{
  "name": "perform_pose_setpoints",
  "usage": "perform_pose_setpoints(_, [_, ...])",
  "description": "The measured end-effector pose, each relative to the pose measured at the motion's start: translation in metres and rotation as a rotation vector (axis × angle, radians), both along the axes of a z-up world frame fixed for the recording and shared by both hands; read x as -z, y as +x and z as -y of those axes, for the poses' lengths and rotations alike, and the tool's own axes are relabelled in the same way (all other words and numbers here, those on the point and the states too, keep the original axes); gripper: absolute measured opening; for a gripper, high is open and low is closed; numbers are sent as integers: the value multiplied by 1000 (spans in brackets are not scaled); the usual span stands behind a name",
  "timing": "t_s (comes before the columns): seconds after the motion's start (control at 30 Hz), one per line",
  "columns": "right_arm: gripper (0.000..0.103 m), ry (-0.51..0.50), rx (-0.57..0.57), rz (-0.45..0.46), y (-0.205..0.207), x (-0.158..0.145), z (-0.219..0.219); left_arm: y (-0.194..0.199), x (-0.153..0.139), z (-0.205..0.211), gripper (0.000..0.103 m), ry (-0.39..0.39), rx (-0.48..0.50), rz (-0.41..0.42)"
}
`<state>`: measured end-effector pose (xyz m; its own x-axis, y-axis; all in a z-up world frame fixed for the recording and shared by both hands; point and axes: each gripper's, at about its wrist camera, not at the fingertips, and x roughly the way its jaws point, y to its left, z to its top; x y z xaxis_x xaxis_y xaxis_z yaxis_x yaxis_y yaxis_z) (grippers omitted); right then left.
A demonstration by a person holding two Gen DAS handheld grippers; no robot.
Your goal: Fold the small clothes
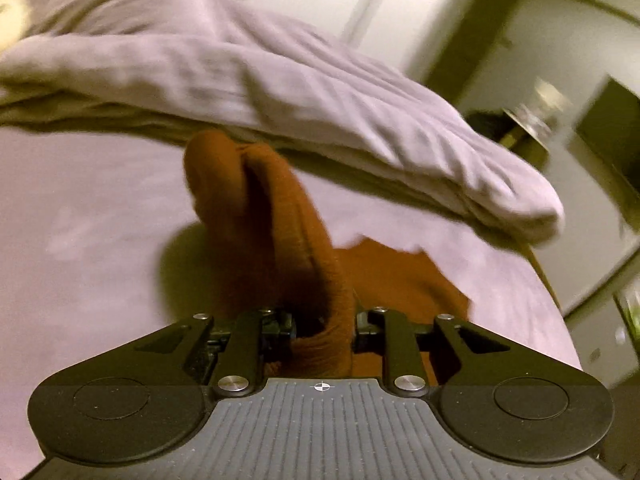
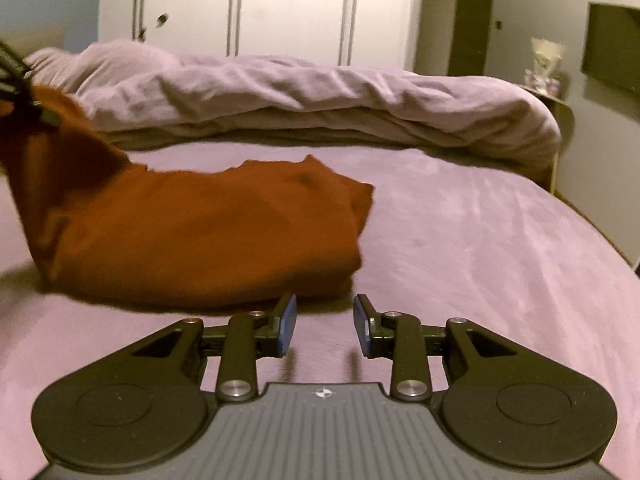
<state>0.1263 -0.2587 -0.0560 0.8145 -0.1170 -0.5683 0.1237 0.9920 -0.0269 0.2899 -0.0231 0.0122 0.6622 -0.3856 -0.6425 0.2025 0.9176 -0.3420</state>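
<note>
Rumpled duvet (image 2: pixel 320 92) across the bed (image 2: pixel 480 220) at twelve o'clock, wardrobe (image 2: pixel 280 8) behind. Rust-orange garment (image 2: pixel 200 232) at ten o'clock, partly folded, one end lifted. Left gripper (image 1: pixel 324 320) clamped on that end; right gripper (image 2: pixel 325 326) parted, empty, just beside the fold.

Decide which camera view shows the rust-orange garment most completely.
The right wrist view: the rust-orange garment lies across the bed, one end lifted by the left tool. The left wrist view shows only the bunched part gripped.
</note>
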Motion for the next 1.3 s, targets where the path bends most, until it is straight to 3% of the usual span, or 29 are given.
perform_pose_setpoints(0.1, [30,-22,2,5,-2,-1,4,1,22,48,29,66,71,-33])
perform_pose_setpoints(0.17, [30,-34,4,0,-3,0,6,1,44,68,51,87,119,-105])
perform_pose_setpoints(0.2, [30,-30,7,-5,-4,0,8,-3,51,70,53,90,133,-126])
perform_pose_setpoints(0.3, [30,-15,26,-12,-7,-1,18,-30,42,60,63,122,161,-31])
perform_pose_setpoints(0.43, [33,46,31,-27,-7,-2,25,-60,11,7,82,18,78,60])
perform_pose_setpoints(0.53, [35,137,6,-17,6,-7,22,-64,7,-26,82,106,-25,107])
perform_pose_setpoints(0.6, [40,206,-28,1,20,-15,15,-59,20,-35,81,176,-56,65])
perform_pose_setpoints(0.67, [46,290,-74,16,38,-26,7,-56,33,-41,79,194,-60,30])
perform_pose_setpoints(0.73, [64,385,-137,-4,64,-34,1,-51,46,-43,79,208,-56,4])
perform_pose_setpoints(0.87, [65,477,-197,-106,119,-35,-14,-38,67,-39,78,190,-34,-50])
perform_pose_setpoints(1.03, [65,559,-222,-253,167,-17,-26,-41,76,-30,80,214,-9,-28])
perform_pose_setpoints(1.3, [62,591,-219,-293,195,-5,-39,-38,79,-26,81,196,-13,-41])
